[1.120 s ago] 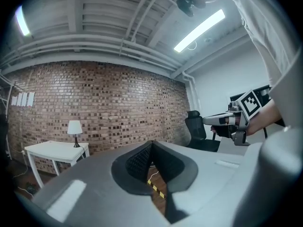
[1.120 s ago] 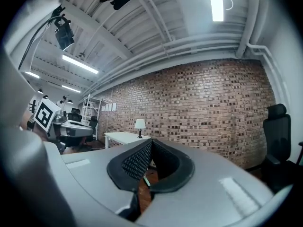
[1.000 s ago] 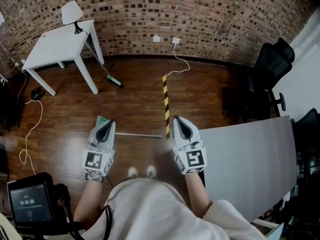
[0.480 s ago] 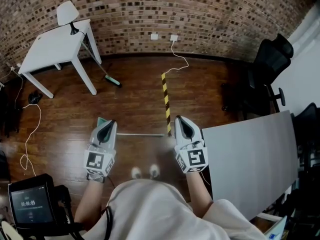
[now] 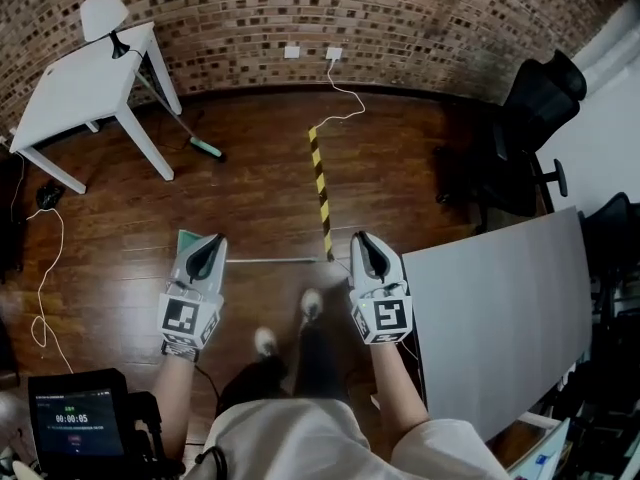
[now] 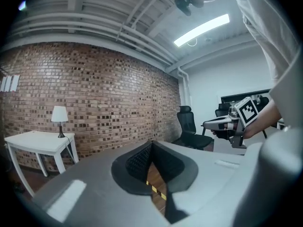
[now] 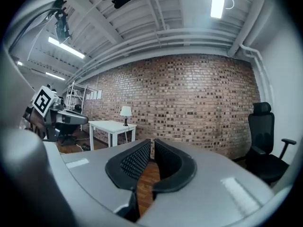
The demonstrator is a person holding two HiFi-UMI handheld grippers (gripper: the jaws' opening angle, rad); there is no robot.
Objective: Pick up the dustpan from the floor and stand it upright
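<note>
The dustpan lies flat on the wooden floor in the head view. Its teal pan (image 5: 185, 240) pokes out beside my left gripper (image 5: 211, 240), and its thin handle (image 5: 270, 260) runs right toward my right gripper (image 5: 362, 238). Both grippers hover above it, pointing away from me, and hold nothing. In the left gripper view the left gripper (image 6: 151, 145) has its pads meeting at the tip. In the right gripper view the right gripper (image 7: 152, 143) shows a narrow gap. Its jaws have just been opening, with nothing between them.
A white table (image 5: 70, 88) with a lamp (image 5: 100, 13) stands at the back left, with a broom (image 5: 205, 148) leaning on it. Yellow-black tape (image 5: 320, 193) runs along the floor. A black office chair (image 5: 520, 138) and a grey board (image 5: 500, 308) are on the right. A cable (image 5: 45, 268) lies on the left.
Both grippers have sunk toward the floor. The person's legs now show below them, with one foot stepped ahead. The room has shifted up and left in the view.
</note>
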